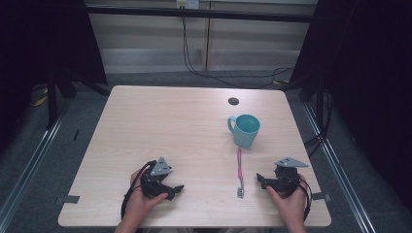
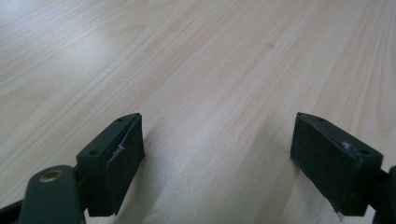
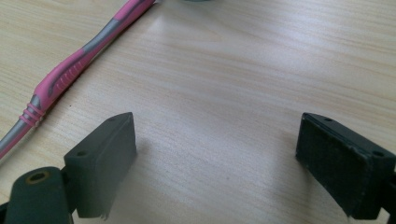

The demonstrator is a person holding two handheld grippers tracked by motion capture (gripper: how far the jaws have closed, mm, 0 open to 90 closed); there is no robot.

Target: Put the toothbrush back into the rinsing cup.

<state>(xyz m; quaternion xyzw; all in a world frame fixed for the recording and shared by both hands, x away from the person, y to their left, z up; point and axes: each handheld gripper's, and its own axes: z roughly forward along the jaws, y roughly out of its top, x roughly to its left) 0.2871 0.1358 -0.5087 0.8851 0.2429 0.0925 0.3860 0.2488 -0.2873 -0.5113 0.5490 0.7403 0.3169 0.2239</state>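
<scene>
A teal mug stands upright on the right half of the wooden table, its handle to the left. A pink and grey toothbrush lies flat just in front of the mug, bristle head nearest the person. My right gripper rests near the front edge, right of the toothbrush head, open and empty; in the right gripper view the toothbrush handle runs past its left jaw without touching it. My left gripper rests at the front left, open, with bare wood between its jaws.
A dark round cable hole sits near the table's far edge behind the mug. Black cables hang down behind the table. Dark curtains flank both sides, and metal rails run along the floor.
</scene>
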